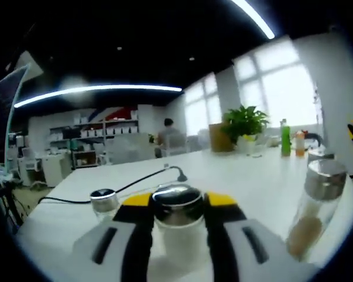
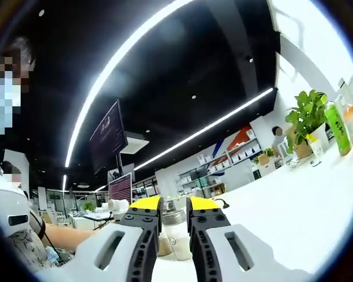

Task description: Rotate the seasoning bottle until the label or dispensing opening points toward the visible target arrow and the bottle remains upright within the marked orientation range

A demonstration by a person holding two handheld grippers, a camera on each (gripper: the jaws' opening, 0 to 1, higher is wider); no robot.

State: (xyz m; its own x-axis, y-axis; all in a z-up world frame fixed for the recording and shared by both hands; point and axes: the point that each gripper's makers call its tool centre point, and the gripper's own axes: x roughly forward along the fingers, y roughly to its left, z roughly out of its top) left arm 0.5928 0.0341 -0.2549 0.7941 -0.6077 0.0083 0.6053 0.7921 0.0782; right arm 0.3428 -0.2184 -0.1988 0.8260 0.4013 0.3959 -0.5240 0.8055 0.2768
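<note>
- Here the left gripper [image 1: 177, 218] pinches a bottle [image 1: 177, 226] upright on the table [image 1: 241, 176].
- Beside it stand a small jar [image 1: 104, 201], a tall shaker [image 1: 315, 202], a cable [image 1: 138, 184].
- The right gripper [image 2: 174, 220] sits nearly closed around a jar [image 2: 175, 232]; grip unclear.
- No writing is legible.

left gripper view: low over the white table [image 1: 235, 176], looking level along it toward the far shelves and windows, close on a bottle.
right gripper view: lower still, tilted up at the ceiling.
shared: table, potted plant [image 1: 245, 123] [image 2: 306, 117], green bottle [image 1: 285, 138] [image 2: 339, 126].
</note>
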